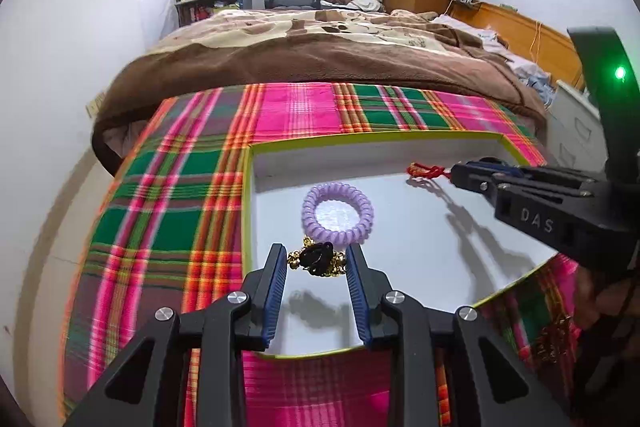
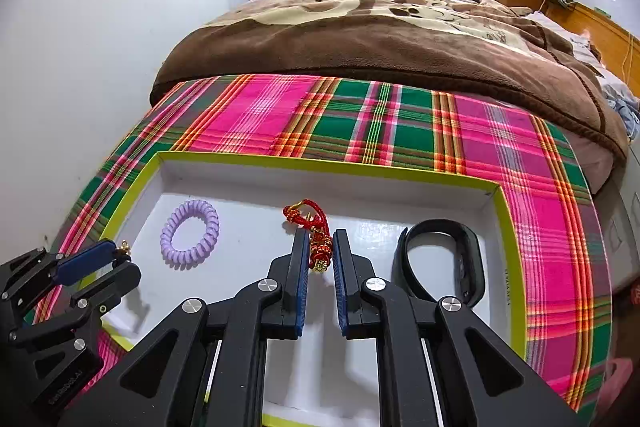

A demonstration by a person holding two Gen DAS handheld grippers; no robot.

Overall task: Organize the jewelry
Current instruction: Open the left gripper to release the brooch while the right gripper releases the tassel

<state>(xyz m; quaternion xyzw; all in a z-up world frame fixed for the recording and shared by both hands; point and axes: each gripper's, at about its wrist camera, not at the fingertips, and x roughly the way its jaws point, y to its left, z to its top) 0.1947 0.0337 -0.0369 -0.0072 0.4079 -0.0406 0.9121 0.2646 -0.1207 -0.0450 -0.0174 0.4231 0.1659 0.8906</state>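
A shallow white box with a lime rim (image 1: 250,187) (image 2: 508,227) lies on a plaid cloth. In it are a purple coil hair tie (image 1: 337,214) (image 2: 190,234) and a black wristband (image 2: 444,259). My left gripper (image 1: 316,259) holds a black-and-gold beaded bracelet (image 1: 317,259) between its fingertips, just above the box floor. My right gripper (image 2: 321,247) is shut on a red knotted cord charm (image 2: 316,231) over the box middle; it also shows in the left wrist view (image 1: 466,173) with the red cord (image 1: 424,171).
The pink, green and orange plaid cloth (image 2: 360,115) covers the table. A bed with a brown blanket (image 2: 380,39) lies right behind it. A white wall (image 2: 100,67) stands at the left. More gold trinkets (image 1: 556,341) lie on the cloth at the right.
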